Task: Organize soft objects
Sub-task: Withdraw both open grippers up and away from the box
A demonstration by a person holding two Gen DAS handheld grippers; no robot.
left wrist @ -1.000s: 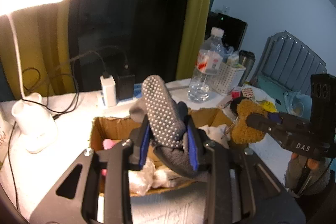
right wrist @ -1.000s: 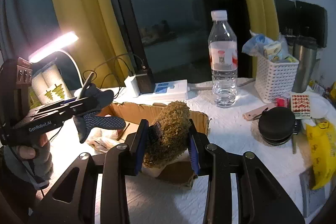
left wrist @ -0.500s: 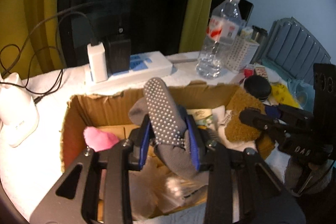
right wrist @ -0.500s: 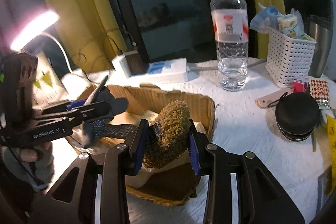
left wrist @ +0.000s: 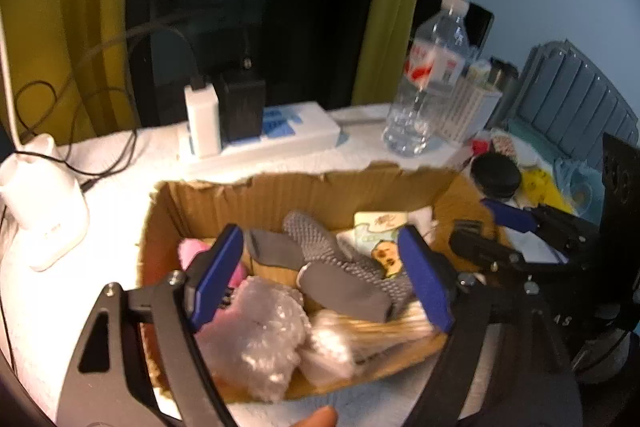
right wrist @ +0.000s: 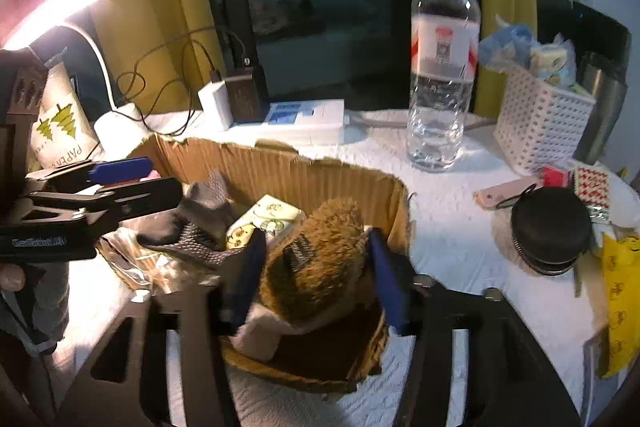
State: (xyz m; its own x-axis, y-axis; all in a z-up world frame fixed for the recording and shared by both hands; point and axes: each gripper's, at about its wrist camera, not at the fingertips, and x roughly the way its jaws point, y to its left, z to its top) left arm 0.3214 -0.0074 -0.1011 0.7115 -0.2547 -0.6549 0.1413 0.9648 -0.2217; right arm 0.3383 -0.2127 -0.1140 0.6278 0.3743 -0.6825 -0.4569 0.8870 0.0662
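Hovering over the cardboard box (right wrist: 280,167), both the left gripper (left wrist: 320,275) and right gripper (right wrist: 316,279) have just spread open, grey sock (left wrist: 340,267) and brown plush (right wrist: 320,259) released, beside a "PAPER" bag (right wrist: 60,131).

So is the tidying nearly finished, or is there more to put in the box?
Nearly. The grey sock and the brown fuzzy toy both lie in the cardboard box. The left gripper and right gripper have just been opening, so nothing is in hand. No other soft things show outside the box; the grippers only need lifting away.
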